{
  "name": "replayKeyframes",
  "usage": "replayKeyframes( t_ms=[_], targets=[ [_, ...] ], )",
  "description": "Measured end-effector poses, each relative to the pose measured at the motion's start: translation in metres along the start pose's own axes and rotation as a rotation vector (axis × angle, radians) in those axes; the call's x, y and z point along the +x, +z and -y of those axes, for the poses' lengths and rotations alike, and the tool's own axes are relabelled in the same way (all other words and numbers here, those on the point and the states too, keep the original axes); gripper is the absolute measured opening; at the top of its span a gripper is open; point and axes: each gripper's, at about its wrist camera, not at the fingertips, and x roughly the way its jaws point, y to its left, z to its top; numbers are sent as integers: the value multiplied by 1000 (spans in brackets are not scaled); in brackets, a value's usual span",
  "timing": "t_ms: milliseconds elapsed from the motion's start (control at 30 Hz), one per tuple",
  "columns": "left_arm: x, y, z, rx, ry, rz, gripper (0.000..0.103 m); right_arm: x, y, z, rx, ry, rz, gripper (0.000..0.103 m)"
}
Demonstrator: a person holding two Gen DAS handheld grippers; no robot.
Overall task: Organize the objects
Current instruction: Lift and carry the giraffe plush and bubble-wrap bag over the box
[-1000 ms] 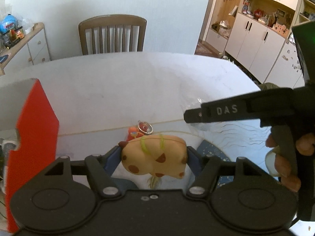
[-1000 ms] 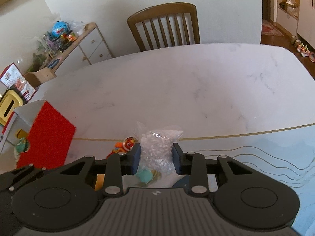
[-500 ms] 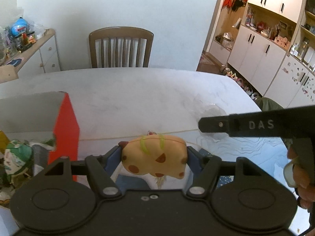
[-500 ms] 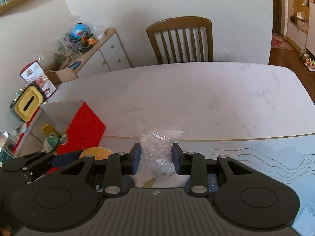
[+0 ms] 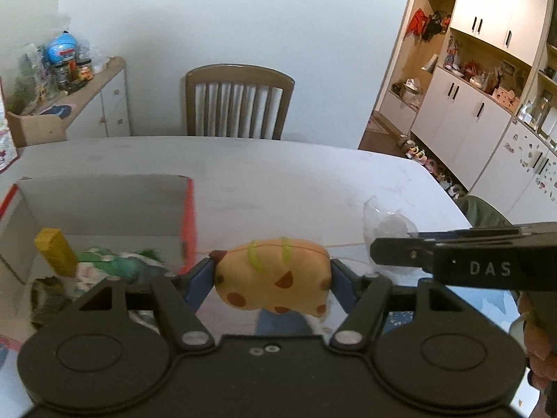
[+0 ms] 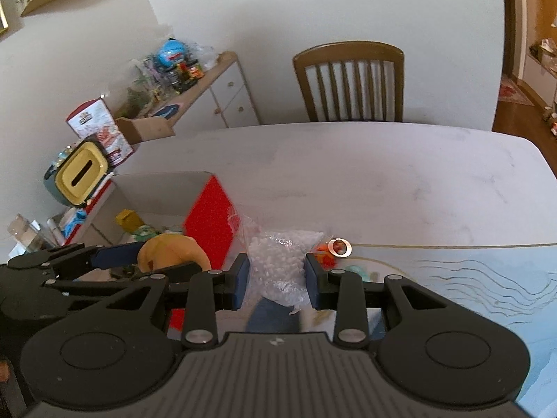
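1. The left gripper (image 5: 273, 275) is clamped on a plush (image 5: 271, 277), a yellow soft toy with brown spots and green stitches, pinched from both sides between the blue pads (image 5: 200, 277).
2. The plush hangs clear of the table (image 5: 278, 174), just right of the box (image 5: 104, 202); in the right wrist view the plush (image 6: 170, 252) sits by the box's near right corner.
3. The right gripper (image 6: 276, 278) is closed on a bag (image 6: 282, 264), a clear plastic one filled with small white pellets, with a pad (image 6: 240, 280) pressing on each side.
4. In the left wrist view the right gripper (image 5: 376, 259) reaches in from the right, its black finger marked "DAS", with the bag (image 5: 386, 226) showing behind its tip.
5. A hand (image 5: 536, 348) grips its handle at the right edge.
6. The box has a red outer side (image 6: 209, 230) and grey inner walls, and stands open on the left of the table.
7. Inside it lie a yellow block (image 5: 55, 254) leaning upright and a green toy (image 5: 115, 261) among other items too jumbled to tell apart.
8. Beyond the bag, a small orange toy (image 6: 327, 256) with a metal ring (image 6: 341, 246) lies on the table at the edge of a blue mat (image 6: 470, 285).
9. A chair (image 5: 238, 101) stands at the far side of the table.
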Motion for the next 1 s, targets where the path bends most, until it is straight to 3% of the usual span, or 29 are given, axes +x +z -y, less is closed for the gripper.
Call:
replayKeyframes(
  t_ms=[633, 1000],
  targets=[
    [-41, 13, -106, -16, 38, 24, 70, 12, -4, -94, -11, 29, 14, 33],
    [-38, 22, -169, -16, 85, 19, 70, 41, -4, -137, -55, 6, -3, 33]
  ],
)
